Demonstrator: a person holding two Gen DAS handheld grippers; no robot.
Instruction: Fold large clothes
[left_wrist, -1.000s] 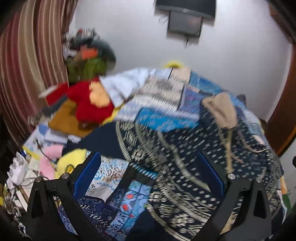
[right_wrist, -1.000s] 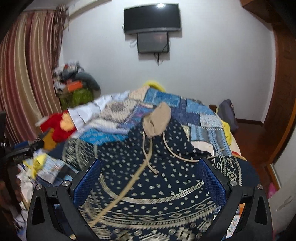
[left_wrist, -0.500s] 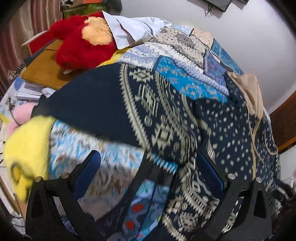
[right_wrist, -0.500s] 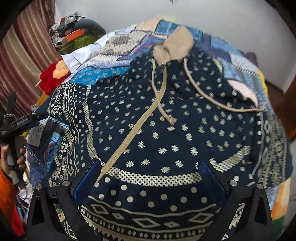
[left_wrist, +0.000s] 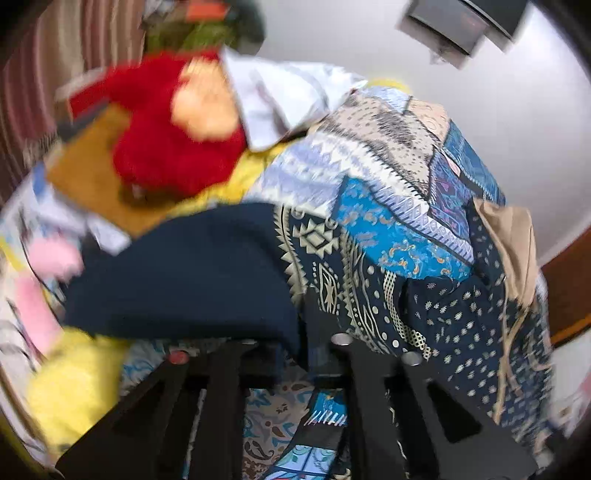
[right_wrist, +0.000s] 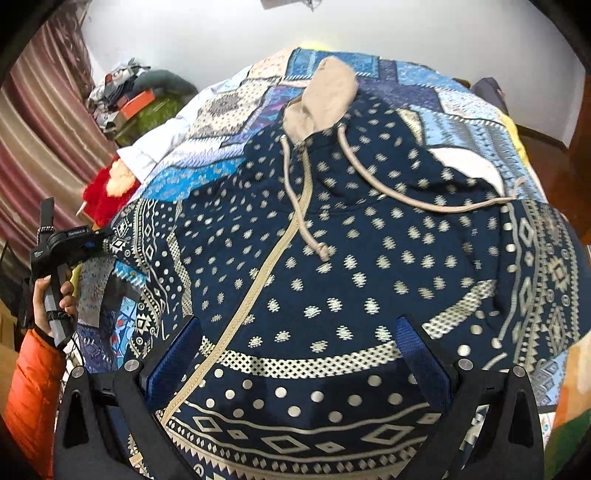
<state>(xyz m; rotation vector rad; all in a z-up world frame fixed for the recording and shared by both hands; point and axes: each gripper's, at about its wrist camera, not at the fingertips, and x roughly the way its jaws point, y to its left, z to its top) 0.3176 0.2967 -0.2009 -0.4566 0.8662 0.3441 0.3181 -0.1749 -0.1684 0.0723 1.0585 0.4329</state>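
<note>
My left fingers (left_wrist: 295, 354) are pinched together on the plain navy sleeve end of the hoodie (right_wrist: 351, 258) at the bed's left edge. My right fingers (right_wrist: 299, 354) stand wide apart, holding nothing, above the patterned hem at the near edge. The navy hoodie lies front-up across the patchwork bedspread (right_wrist: 461, 107), its tan hood (right_wrist: 325, 96) toward the far edge. A red plush toy (left_wrist: 166, 147) sits beyond the sleeve.

Evenly bright, soft indoor light, no hard shadows or glare. Heavy motion blur across the left wrist view, worst on the red plush toy (left_wrist: 173, 136); much sharper in the right wrist view. Strong fisheye bending and dark vignetting at all edges.
</note>
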